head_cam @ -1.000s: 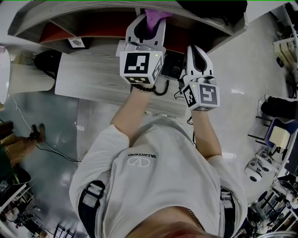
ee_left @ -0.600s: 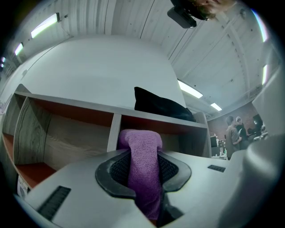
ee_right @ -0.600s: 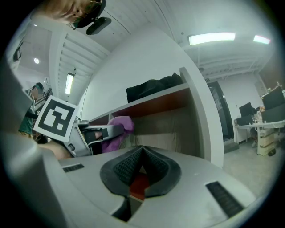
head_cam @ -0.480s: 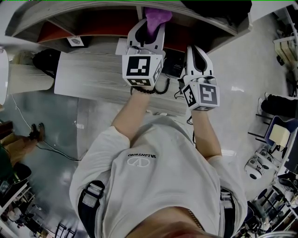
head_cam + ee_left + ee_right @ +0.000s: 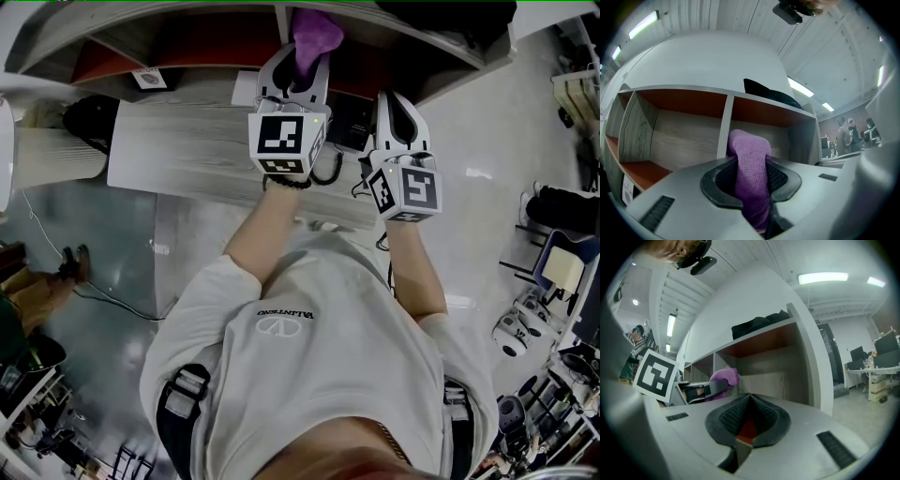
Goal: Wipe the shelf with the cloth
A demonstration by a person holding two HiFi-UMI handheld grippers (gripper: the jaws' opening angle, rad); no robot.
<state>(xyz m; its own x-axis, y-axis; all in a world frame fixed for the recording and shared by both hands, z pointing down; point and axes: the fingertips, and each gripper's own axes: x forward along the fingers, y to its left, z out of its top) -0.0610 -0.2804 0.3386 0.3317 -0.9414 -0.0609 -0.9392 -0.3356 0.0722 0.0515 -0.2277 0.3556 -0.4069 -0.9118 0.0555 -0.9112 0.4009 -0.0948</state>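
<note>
Left gripper view: the left gripper (image 5: 751, 165) squeezes the purple cloth (image 5: 748, 146), held up by the shelf (image 5: 723, 125) at its middle wall. The right gripper (image 5: 749, 400) is pinched closed, holding nothing.

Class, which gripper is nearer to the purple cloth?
Left. The left gripper is clamped on the purple cloth; the right gripper, shut and empty, sits apart from it, to its right in the head view.
</note>
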